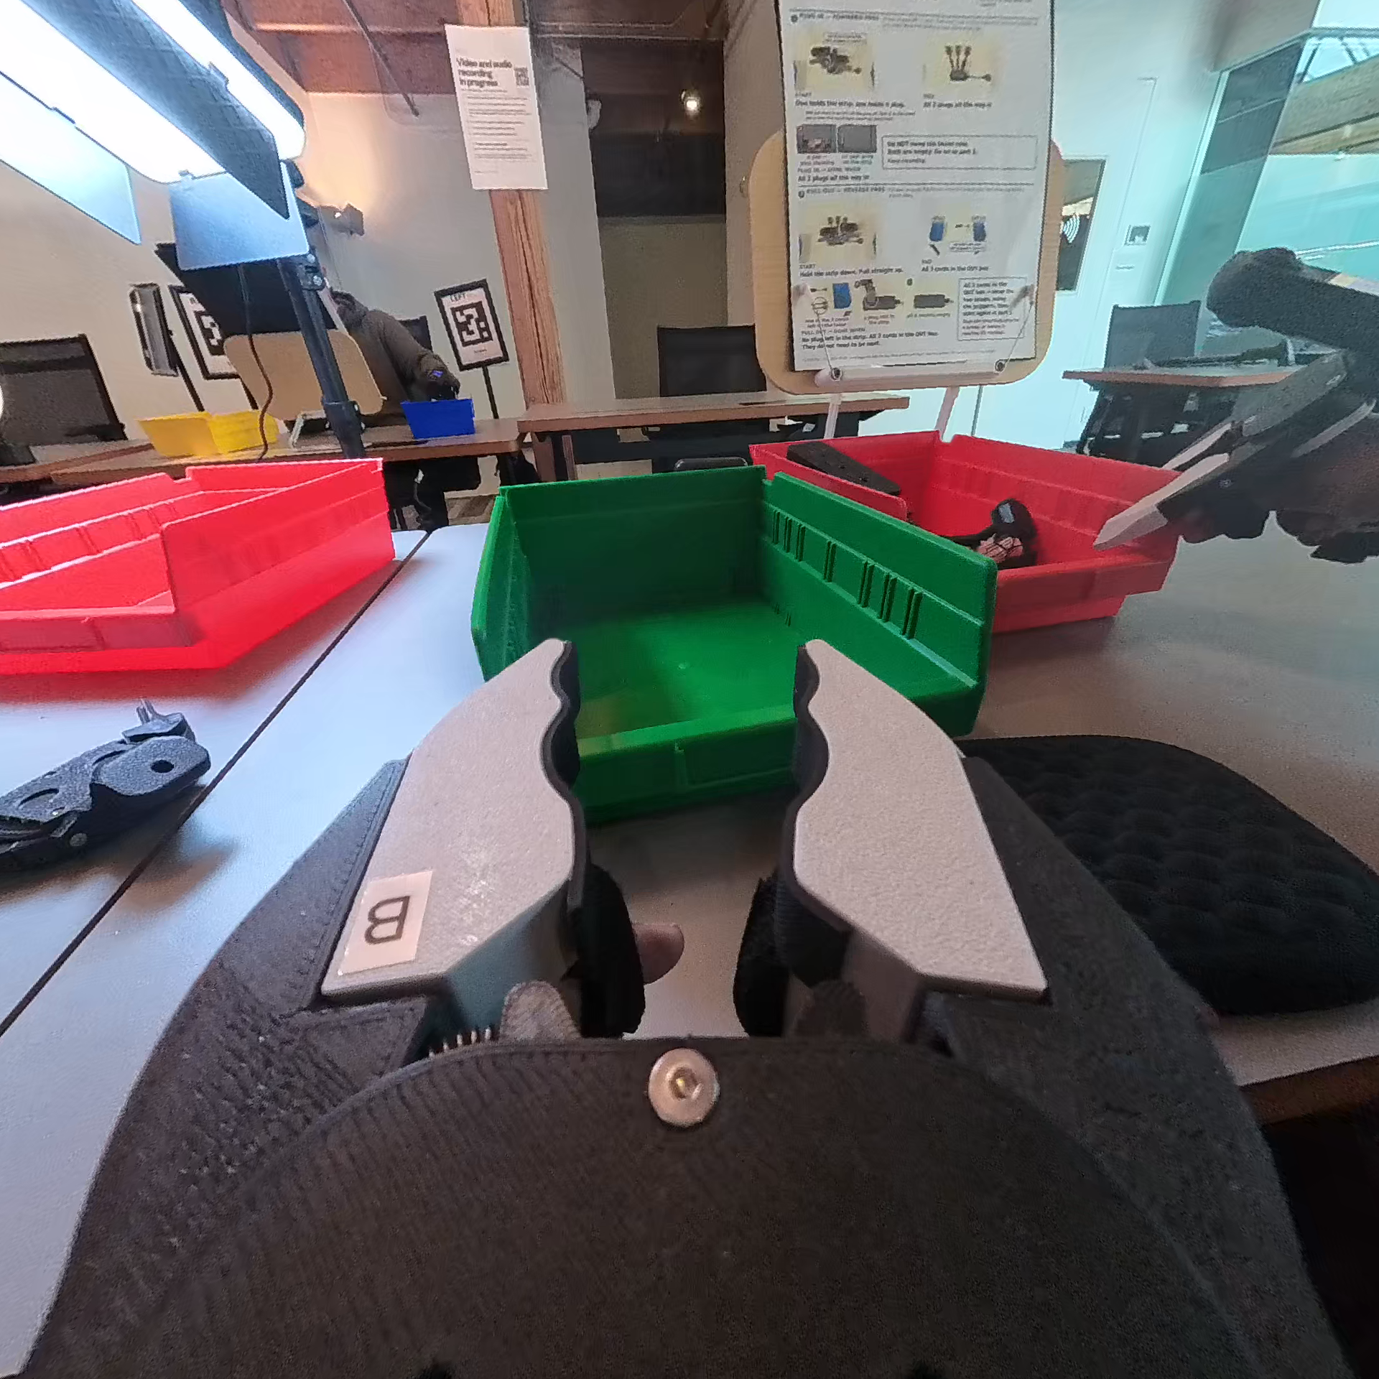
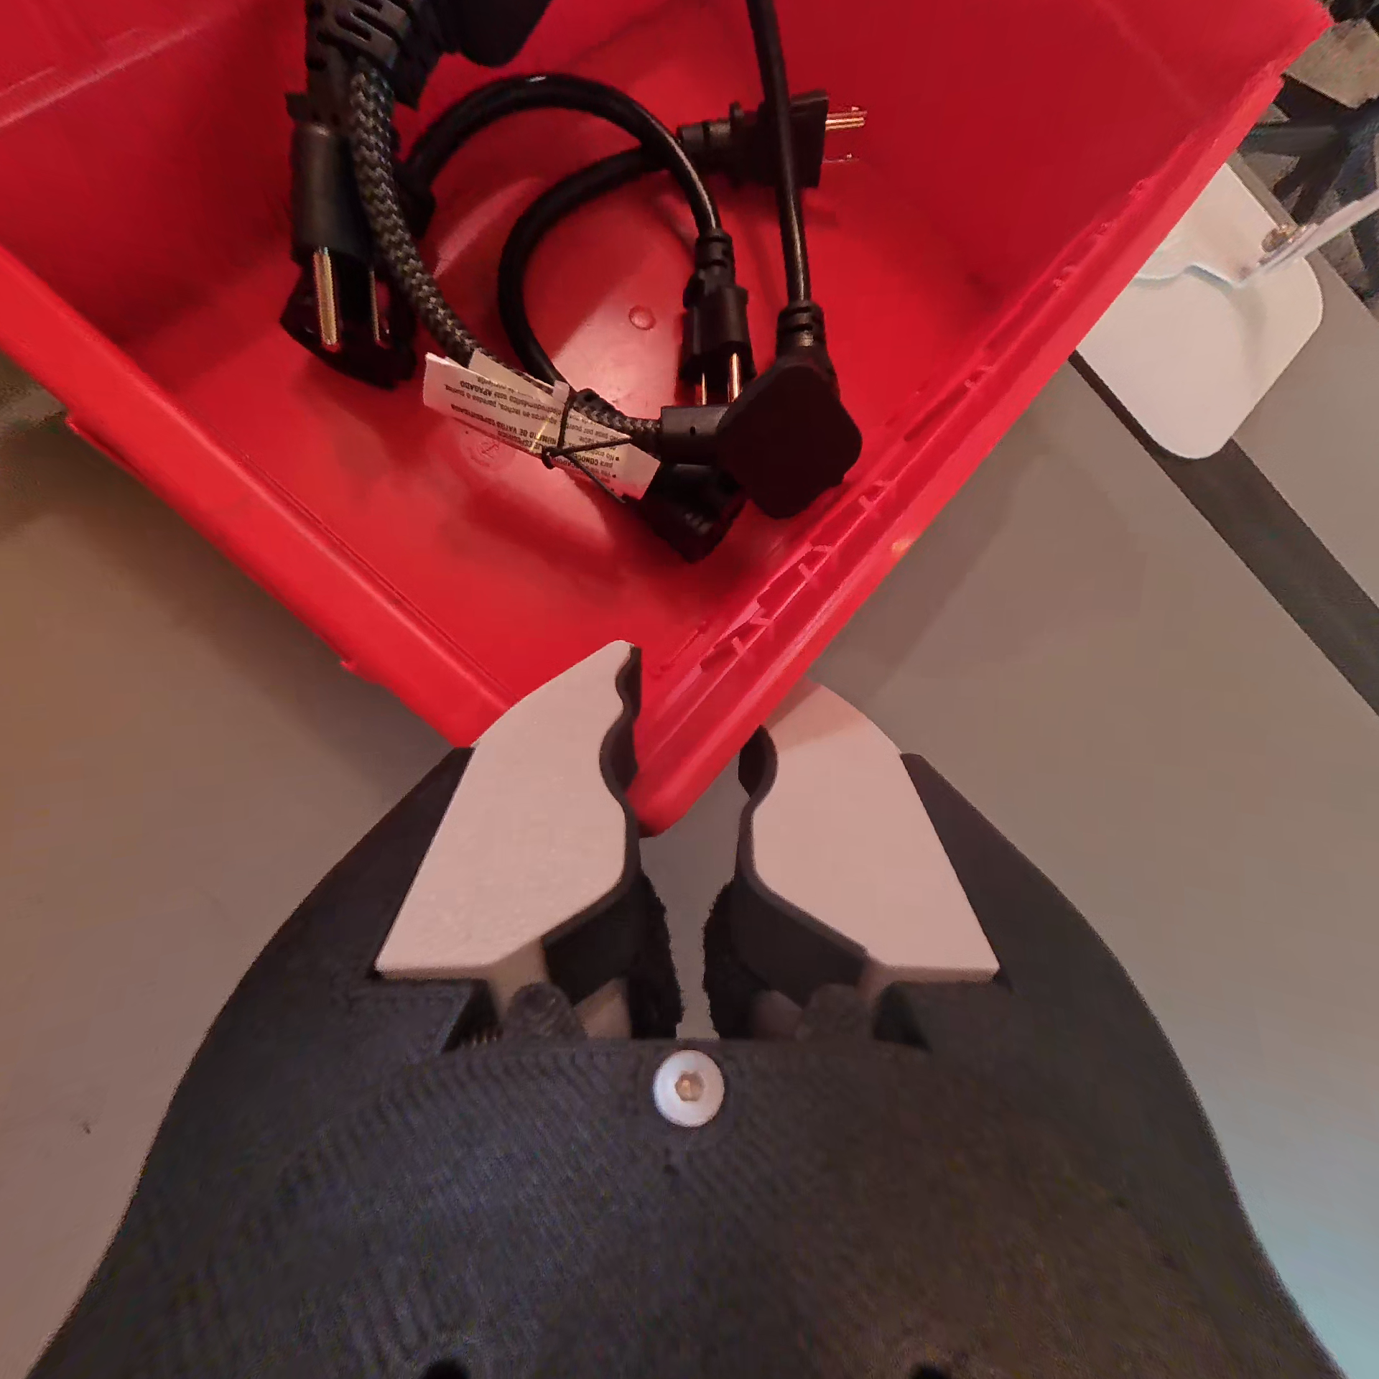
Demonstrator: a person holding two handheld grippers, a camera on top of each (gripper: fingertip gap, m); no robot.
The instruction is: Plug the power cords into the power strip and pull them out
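Several black power cords (image 2: 694, 224) lie tangled in a red bin (image 2: 224, 477): a braided one with a white tag (image 2: 537, 425), a flat angled plug (image 2: 791, 440), and straight pronged plugs (image 2: 336, 298). My right gripper (image 2: 720, 675) is open and empty, hovering above the bin's near corner. In the left wrist view the same red bin (image 1: 1082, 597) sits at the right, with a long black block (image 1: 843, 466) against its far wall and the right gripper (image 1: 1142, 500) over its right side. My left gripper (image 1: 686, 657) is open and empty, low over the table.
An empty green bin (image 1: 746, 761) stands just ahead of the left gripper. Another red bin (image 1: 186, 567) is at the left. A black quilted mat (image 1: 1194, 858) lies at the right, and a black tool (image 1: 97, 783) on the table at the left. An instruction board (image 1: 910, 186) stands behind. My right fingertips sit around 45 centimeters from my left ones.
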